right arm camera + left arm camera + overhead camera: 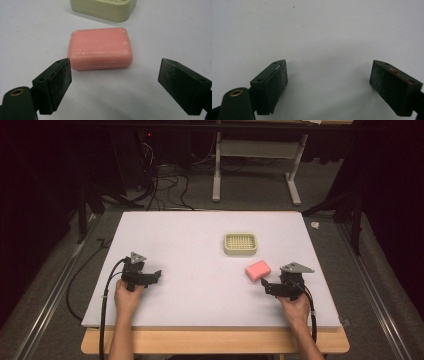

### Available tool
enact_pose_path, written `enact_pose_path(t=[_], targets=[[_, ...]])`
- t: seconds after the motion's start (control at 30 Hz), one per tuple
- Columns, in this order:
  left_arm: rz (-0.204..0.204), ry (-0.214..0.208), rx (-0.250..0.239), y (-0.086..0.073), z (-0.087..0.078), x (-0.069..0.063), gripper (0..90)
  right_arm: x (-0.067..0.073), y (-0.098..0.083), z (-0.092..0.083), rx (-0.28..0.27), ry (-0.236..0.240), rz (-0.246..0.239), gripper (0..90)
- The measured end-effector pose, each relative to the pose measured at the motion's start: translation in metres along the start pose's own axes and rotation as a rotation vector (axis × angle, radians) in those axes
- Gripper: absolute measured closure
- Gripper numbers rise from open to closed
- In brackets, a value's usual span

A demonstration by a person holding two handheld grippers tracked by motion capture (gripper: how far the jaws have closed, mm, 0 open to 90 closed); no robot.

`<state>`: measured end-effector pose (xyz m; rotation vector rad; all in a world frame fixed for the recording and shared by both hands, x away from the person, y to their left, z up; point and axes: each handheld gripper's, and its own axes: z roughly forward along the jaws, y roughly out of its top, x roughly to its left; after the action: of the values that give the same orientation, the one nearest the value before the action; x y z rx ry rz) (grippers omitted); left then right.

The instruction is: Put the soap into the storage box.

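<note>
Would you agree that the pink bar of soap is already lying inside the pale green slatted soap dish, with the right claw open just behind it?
Not quite: the pink bar of soap lies on the white table, apart from the pale green slatted soap dish. The right claw is indeed open behind it, as the right gripper view shows.

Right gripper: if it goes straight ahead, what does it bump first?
Most likely the pink soap, which lies just ahead of the open right gripper. The soap dish sits behind it.
</note>
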<state>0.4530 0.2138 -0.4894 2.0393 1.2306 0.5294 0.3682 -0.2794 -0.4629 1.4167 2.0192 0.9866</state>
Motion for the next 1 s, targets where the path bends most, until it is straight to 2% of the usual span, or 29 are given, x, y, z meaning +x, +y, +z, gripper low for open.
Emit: enact_pose_path(t=[0.2,0.67,0.87,1.0], targets=[[0.000,0.000,0.000,0.000,0.000,0.000,15.1,0.008,0.004,0.006,0.009,0.014,-0.028,11.8],[0.000,0.000,-0.001,0.000,0.000,0.000,15.2,0.016,0.016,0.017,0.022,0.035,-0.046,11.5],[0.000,0.000,0.000,0.000,0.000,0.000,15.1,0.017,0.020,0.023,0.027,0.032,-0.057,11.5],[0.001,0.001,-0.001,0.000,0.000,0.000,15.1,0.017,0.024,0.029,0.030,0.012,-0.064,11.5]])
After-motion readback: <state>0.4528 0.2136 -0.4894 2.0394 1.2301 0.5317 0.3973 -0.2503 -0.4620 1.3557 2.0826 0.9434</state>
